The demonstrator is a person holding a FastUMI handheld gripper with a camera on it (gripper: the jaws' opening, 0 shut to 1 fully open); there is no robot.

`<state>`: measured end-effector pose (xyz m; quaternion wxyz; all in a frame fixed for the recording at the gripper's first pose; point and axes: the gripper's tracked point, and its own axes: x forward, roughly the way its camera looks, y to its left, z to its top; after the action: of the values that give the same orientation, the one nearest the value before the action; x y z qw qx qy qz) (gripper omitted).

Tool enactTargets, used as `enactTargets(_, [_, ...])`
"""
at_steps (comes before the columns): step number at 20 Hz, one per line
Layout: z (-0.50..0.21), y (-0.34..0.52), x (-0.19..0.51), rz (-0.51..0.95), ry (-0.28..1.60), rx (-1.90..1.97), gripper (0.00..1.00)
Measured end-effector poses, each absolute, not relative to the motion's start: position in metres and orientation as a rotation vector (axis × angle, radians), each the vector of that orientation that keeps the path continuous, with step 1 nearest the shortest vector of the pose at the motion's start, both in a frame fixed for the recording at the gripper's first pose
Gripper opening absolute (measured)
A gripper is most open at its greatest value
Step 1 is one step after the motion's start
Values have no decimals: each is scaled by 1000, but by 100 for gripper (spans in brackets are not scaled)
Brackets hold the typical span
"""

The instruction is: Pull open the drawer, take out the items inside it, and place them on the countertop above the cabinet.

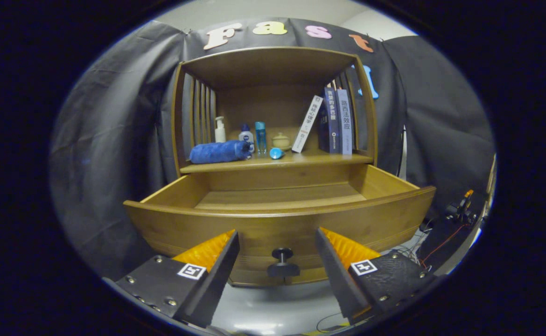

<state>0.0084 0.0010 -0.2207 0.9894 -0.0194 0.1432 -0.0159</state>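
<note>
The tool (277, 238) has its fingers spread wide apart, holding and touching nothing; the dark round knob (281, 262) of the drawer (277, 219) sits in the gap between them, just ahead. The drawer is pulled out and its wooden floor shows bare. On the worktop (319, 159) above lie a rolled blue towel (219, 152), a white pump bottle (220, 130), two small bottles, a blue cap (276, 153), a small pot (281, 140) and several books (336, 121) with spine lettering too small to read surely.
</note>
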Motion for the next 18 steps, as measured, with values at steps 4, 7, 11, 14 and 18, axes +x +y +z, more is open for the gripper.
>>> enactTargets(4, [-235, -1, 17, -47, 314, -34, 97])
enactTargets(7, [-234, -1, 19, -51, 275, -58, 97])
enactTargets(11, [-238, -1, 24, -47, 284, -56, 98])
enactTargets(14, [-246, -1, 29, -22, 319, -21, 98])
enactTargets(18, [-248, -1, 37, -14, 320, -10, 98])
